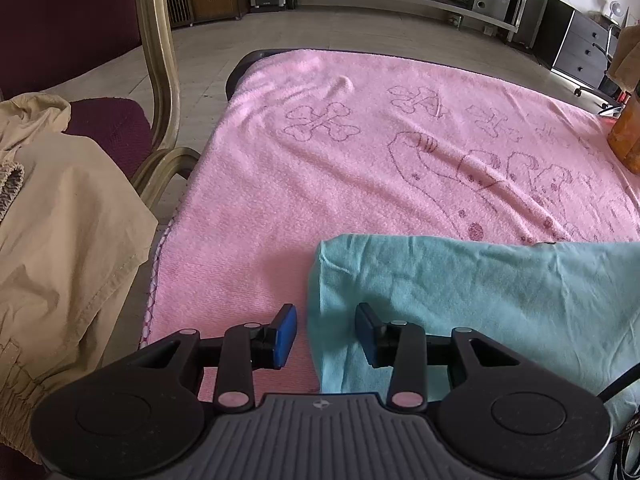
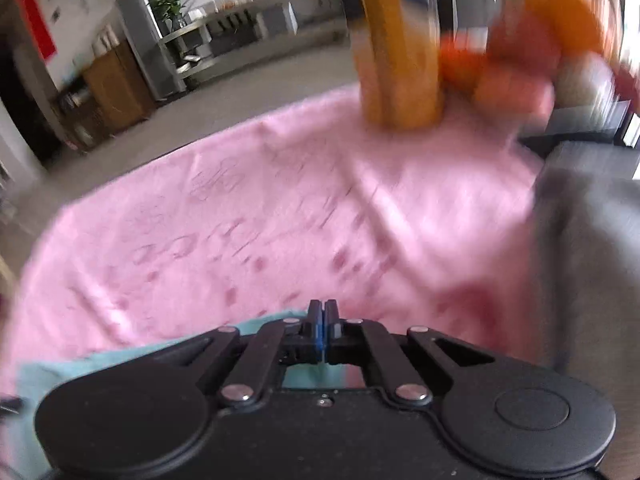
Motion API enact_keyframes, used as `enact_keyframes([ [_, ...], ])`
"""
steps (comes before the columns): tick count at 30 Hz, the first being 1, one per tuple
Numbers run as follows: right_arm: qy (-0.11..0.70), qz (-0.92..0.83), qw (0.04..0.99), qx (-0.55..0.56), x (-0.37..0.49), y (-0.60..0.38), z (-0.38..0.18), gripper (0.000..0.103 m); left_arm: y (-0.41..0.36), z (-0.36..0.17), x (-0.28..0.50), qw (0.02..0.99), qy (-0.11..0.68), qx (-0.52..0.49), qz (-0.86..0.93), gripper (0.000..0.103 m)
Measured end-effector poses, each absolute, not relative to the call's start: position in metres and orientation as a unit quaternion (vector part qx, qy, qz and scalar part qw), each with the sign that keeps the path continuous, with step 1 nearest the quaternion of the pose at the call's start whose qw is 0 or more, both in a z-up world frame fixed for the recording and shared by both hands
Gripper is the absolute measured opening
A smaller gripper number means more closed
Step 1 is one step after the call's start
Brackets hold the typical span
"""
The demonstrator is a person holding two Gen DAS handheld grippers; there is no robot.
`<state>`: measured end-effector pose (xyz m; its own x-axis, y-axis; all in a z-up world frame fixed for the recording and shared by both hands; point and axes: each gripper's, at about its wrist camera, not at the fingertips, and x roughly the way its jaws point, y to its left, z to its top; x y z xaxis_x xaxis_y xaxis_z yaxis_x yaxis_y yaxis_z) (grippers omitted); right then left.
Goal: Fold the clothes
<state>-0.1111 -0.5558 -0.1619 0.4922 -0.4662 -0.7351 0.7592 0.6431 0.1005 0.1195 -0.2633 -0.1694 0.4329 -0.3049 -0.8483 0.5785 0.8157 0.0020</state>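
Working on the teal garment [image 1: 480, 304] lying on the near edge of the pink towel [image 1: 360, 152]: left gripper [image 1: 326, 334] fingers spread at its corner, right gripper [image 2: 322, 330] fingers pressed together; probably next is pinching that corner

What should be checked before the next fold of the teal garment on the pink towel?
1. Left gripper jaws open astride the teal garment edge: ok.
2. Right gripper jaws shut; whether fabric is pinched between them: cannot tell, the view is blurred.
3. Pink towel ahead of the garment free for folding: ok.
4. Orange containers at the towel's far side stand apart from the garment: ok.
5. Beige garment on the chair lies off the towel: ok.
6. Garment lies flat: not ok, wrinkles show.
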Motion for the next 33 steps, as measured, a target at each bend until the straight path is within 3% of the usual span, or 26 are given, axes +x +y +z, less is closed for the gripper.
enact_keyframes([
  [3, 0.367, -0.384, 0.833, 0.153, -0.103, -0.549, -0.164, 0.000, -0.263, -0.169, 0.119, 0.834, 0.461, 0.150, -0.263, 0.040],
  [9, 0.391, -0.375, 0.824, 0.165, -0.101, -0.558, -0.177, 0.002, -0.253, -0.155, 0.120, 0.853, 0.445, 0.121, -0.245, 0.038],
  [10, 0.388, -0.376, 0.821, 0.184, -0.104, -0.562, -0.174, 0.007, -0.250, -0.152, 0.121, 0.857, 0.441, 0.115, -0.241, 0.032],
  [11, 0.381, -0.379, 0.816, 0.215, -0.111, -0.566, -0.168, 0.010, -0.248, -0.149, 0.121, 0.860, 0.438, 0.108, -0.237, 0.019],
  [13, 0.359, -0.382, 0.803, 0.283, -0.128, -0.574, -0.152, 0.014, -0.241, -0.140, 0.122, 0.869, 0.428, 0.089, -0.231, 0.019],
  [16, 0.317, -0.352, 0.799, 0.370, -0.156, -0.581, -0.130, 0.033, -0.230, -0.124, 0.127, 0.878, 0.410, 0.039, -0.244, 0.019],
  [17, 0.301, -0.336, 0.798, 0.399, -0.163, -0.584, -0.126, 0.035, -0.235, -0.128, 0.128, 0.873, 0.416, 0.038, -0.253, 0.019],
  [23, 0.264, -0.180, 0.756, 0.571, -0.149, -0.597, -0.165, 0.029, -0.265, -0.154, 0.133, 0.839, 0.450, 0.033, -0.304, 0.019],
  [28, 0.302, -0.172, 0.764, 0.544, -0.117, -0.597, -0.193, 0.029, -0.277, -0.173, 0.142, 0.833, 0.460, 0.033, -0.307, 0.021],
  [29, 0.308, -0.182, 0.762, 0.540, -0.118, -0.602, -0.198, 0.026, -0.277, -0.175, 0.144, 0.836, 0.458, 0.033, -0.300, 0.019],
  [30, 0.307, -0.187, 0.757, 0.546, -0.121, -0.608, -0.202, 0.015, -0.275, -0.175, 0.146, 0.837, 0.460, 0.031, -0.295, 0.018],
  [33, 0.284, -0.219, 0.743, 0.564, -0.138, -0.626, -0.209, 0.003, -0.272, -0.173, 0.150, 0.850, 0.455, 0.043, -0.262, 0.014],
])
